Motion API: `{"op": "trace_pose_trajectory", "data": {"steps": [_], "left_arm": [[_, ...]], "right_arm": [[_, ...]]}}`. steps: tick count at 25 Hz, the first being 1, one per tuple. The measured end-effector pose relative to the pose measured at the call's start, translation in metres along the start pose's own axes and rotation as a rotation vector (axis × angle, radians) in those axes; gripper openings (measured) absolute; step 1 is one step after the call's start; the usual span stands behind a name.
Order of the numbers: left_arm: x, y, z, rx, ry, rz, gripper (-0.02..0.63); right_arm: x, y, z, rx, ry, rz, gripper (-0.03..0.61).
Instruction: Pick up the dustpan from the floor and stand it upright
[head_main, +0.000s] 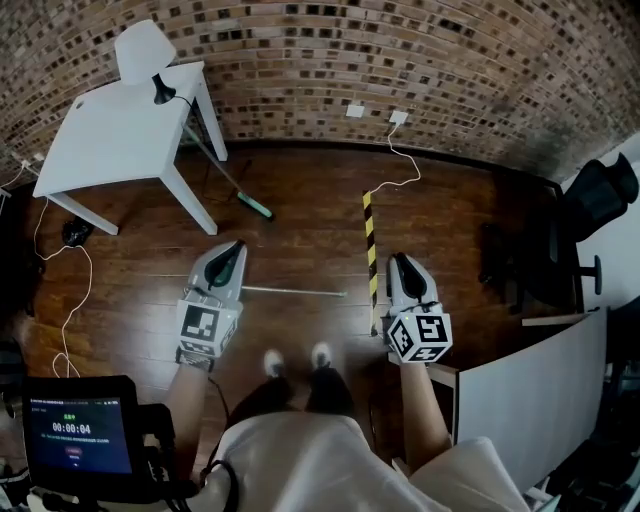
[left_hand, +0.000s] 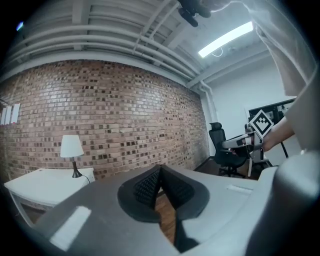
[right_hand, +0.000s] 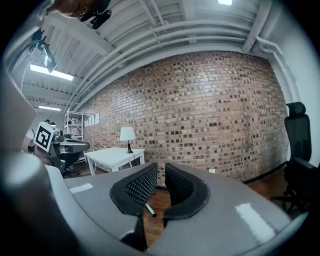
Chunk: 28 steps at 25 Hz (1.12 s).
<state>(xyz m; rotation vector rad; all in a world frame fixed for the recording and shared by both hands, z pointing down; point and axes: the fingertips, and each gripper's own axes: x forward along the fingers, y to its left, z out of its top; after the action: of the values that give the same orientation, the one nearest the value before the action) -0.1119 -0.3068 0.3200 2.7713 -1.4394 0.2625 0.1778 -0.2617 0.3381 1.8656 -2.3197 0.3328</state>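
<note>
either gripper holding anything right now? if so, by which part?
Nothing is held. The left gripper has its jaws together with nothing between them; the right gripper has its jaws slightly apart and empty.

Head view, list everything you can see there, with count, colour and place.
table: one, white, upper left by the brick wall.
lamp: one, white shade, on the table's far corner.
long-handled tool: one, teal end, slanting from under the table to the floor.
thin rod: one, pale, flat on the floor ahead of the shoes.
striped strip: one, yellow and black, on the floor right of the rod.
office chair: one, black, right edge.
panel: one, white, lower right.
screen: one, black, lower left.
shoes: two, white, bottom centre.
left claw: one, grey, jaws together, empty.
right claw: one, grey, jaws slightly apart, empty.
</note>
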Motion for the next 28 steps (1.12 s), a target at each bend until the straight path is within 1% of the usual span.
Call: {"op": "trace_pose_trajectory", "data": {"steps": [1, 5, 7, 8, 9, 10, 13, 15, 17, 19, 22, 24, 26, 28], "left_arm": [[0.005, 0.001, -0.012, -0.001, 0.013, -0.012, 0.002], [0.042, -0.007, -0.071, 0.001, 0.065, -0.067, 0.002], [0.063, -0.012, -0.104, -0.003, 0.093, -0.088, 0.002], [0.073, -0.014, -0.122, -0.014, 0.108, -0.099, 0.002], [0.083, -0.017, -0.141, -0.03, 0.121, -0.11, 0.002], [0.092, -0.022, -0.161, -0.047, 0.134, -0.121, 0.002], [0.119, -0.043, -0.225, -0.076, 0.176, -0.14, 0.002], [0.139, -0.057, -0.27, -0.089, 0.2, -0.145, 0.002], [0.16, -0.07, -0.316, -0.097, 0.22, -0.158, 0.002], [0.178, -0.088, -0.367, -0.106, 0.246, -0.178, 0.002], [0.201, -0.118, -0.449, -0.108, 0.28, -0.206, 0.002], [0.215, -0.133, -0.5, -0.1, 0.284, -0.22, 0.002], [0.225, -0.145, -0.547, -0.097, 0.284, -0.24, 0.002], [0.235, -0.154, -0.591, -0.09, 0.283, -0.258, 0.002]], "right_arm": [[0.005, -0.004, -0.016, -0.003, 0.023, -0.005, 0.071], [0.02, -0.025, -0.086, -0.08, 0.096, -0.02, 0.088], [0.032, -0.036, -0.125, -0.102, 0.129, -0.014, 0.12], [0.04, -0.039, -0.145, -0.112, 0.142, 0.0, 0.154], [0.049, -0.041, -0.164, -0.125, 0.153, 0.021, 0.178], [0.056, -0.043, -0.185, -0.142, 0.162, 0.04, 0.189], [0.073, -0.055, -0.253, -0.182, 0.2, 0.055, 0.193], [0.087, -0.066, -0.296, -0.172, 0.219, 0.056, 0.208], [0.105, -0.075, -0.341, -0.156, 0.227, 0.075, 0.247], [0.116, -0.087, -0.394, -0.153, 0.255, 0.083, 0.267], [0.124, -0.114, -0.485, -0.166, 0.294, 0.051, 0.27], [0.129, -0.128, -0.546, -0.193, 0.319, 0.046, 0.275], [0.13, -0.134, -0.605, -0.222, 0.357, 0.046, 0.321], [0.126, -0.141, -0.662, -0.237, 0.399, 0.039, 0.334]]}}
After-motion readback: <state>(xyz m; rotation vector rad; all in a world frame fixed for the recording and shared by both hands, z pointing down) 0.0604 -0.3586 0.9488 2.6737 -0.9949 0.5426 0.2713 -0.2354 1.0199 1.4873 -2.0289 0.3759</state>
